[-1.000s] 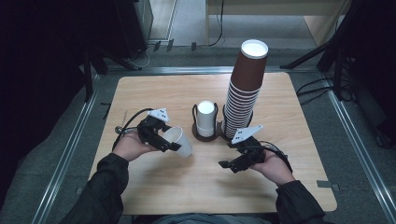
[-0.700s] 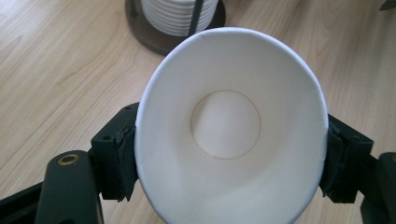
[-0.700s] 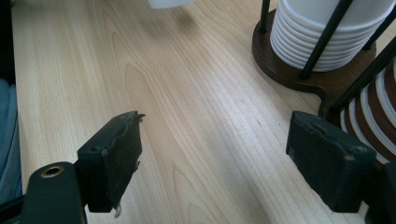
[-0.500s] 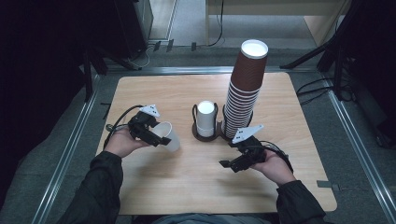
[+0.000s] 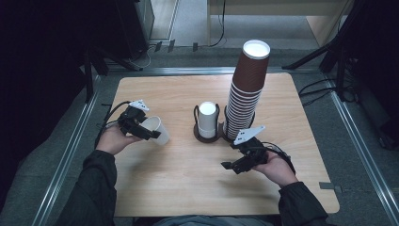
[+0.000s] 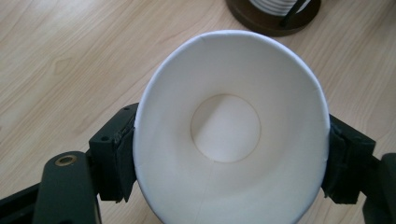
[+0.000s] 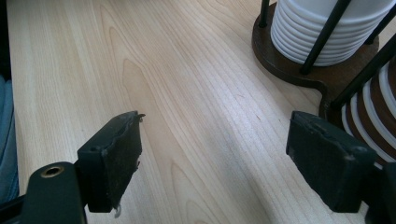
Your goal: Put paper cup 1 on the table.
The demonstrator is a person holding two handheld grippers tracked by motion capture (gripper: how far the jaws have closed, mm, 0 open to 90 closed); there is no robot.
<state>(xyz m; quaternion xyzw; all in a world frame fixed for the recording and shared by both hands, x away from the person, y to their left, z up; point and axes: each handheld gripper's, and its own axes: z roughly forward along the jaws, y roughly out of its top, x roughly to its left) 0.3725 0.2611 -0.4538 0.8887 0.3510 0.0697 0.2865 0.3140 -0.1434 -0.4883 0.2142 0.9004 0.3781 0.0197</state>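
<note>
White cup (image 5: 156, 130) farther left (still gripped)

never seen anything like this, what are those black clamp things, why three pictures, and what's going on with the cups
The black things are hand-held grippers: a person holds one in each hand and works its two jaws like tongs. The high view looks down on the wooden table from above the person. The other two pictures come from small cameras riding on each gripper, looking out along its own jaws.

On the table stands a dark holder with a short stack of white cups and, beside it, a tall stack of brown cups.

The left gripper holds a single white paper cup, tipped on its side, its pads pressing the cup's walls; its camera looks straight into the cup's mouth. The right gripper is open with nothing between its jaws, near the holder.
</note>
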